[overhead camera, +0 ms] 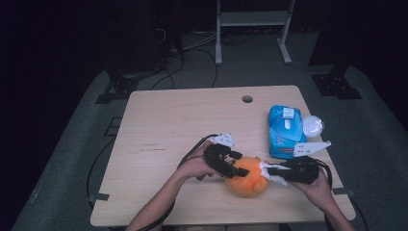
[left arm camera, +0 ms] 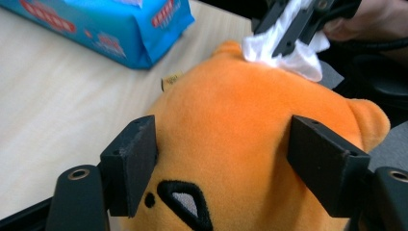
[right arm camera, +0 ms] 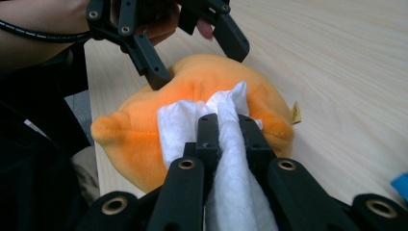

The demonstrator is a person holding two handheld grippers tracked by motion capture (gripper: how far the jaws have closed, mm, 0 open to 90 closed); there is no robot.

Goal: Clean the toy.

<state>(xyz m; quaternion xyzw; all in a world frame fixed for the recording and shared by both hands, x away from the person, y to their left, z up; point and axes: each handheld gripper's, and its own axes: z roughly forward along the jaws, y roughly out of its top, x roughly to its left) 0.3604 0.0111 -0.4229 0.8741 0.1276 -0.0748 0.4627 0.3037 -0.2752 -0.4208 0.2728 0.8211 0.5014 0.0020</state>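
An orange plush toy (overhead camera: 246, 180) lies near the front edge of the wooden table (overhead camera: 183, 120). My left gripper (overhead camera: 240, 163) reaches over it from the left, and in the left gripper view its jaws straddle the plush (left arm camera: 240, 110) on both sides. In the right gripper view one fingertip (right arm camera: 161, 79) of that gripper dents the plush (right arm camera: 144, 139) while the other stands just off it. My right gripper (right arm camera: 226, 125) is shut on a white wipe (right arm camera: 231, 163) and holds it against the plush's top. The wipe (left arm camera: 298, 57) bunches where it meets the plush.
A blue pack of wipes (overhead camera: 285, 131) lies at the right, behind the plush, with a round white object (overhead camera: 312, 126) beside it. A cable hole (overhead camera: 247, 99) sits near the table's far edge. Bare wood stretches to the left and far side.
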